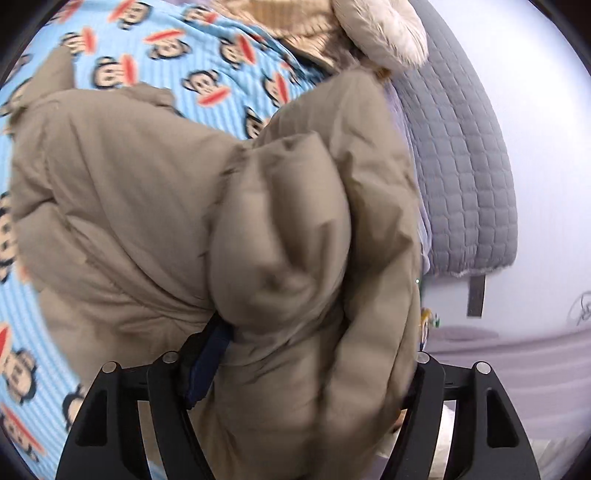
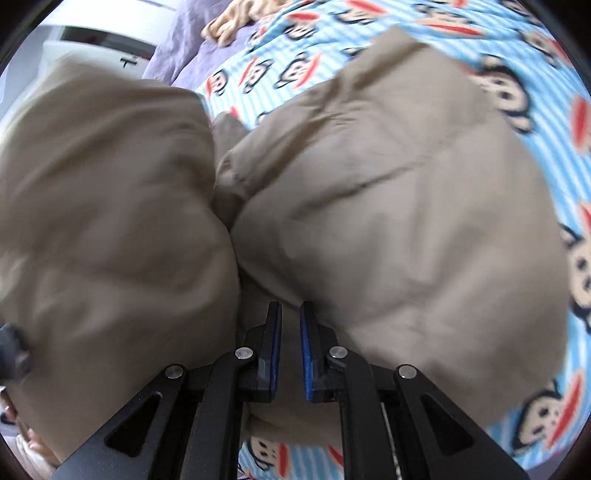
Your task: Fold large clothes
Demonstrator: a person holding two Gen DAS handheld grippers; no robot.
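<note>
A puffy tan jacket (image 1: 147, 206) lies bunched on a bed with a blue monkey-print cover (image 1: 207, 55). In the left wrist view a thick fold of it fills the space between the fingers of my left gripper (image 1: 310, 350), which stand wide apart. The blue-padded left finger (image 1: 208, 362) touches the fabric, and the right finger is hidden behind it. In the right wrist view the jacket (image 2: 399, 206) shows as two rounded lobes. My right gripper (image 2: 291, 310) is nearly closed, its blue pads pinching the fabric where the lobes meet.
A grey quilted blanket (image 1: 461, 177) hangs at the bed's right side beside a white wall. A cream pillow (image 1: 380, 29) and knitted beige cloth (image 1: 295, 26) lie at the head. Purple bedding (image 2: 192, 40) sits at the far left of the monkey-print cover (image 2: 554, 177).
</note>
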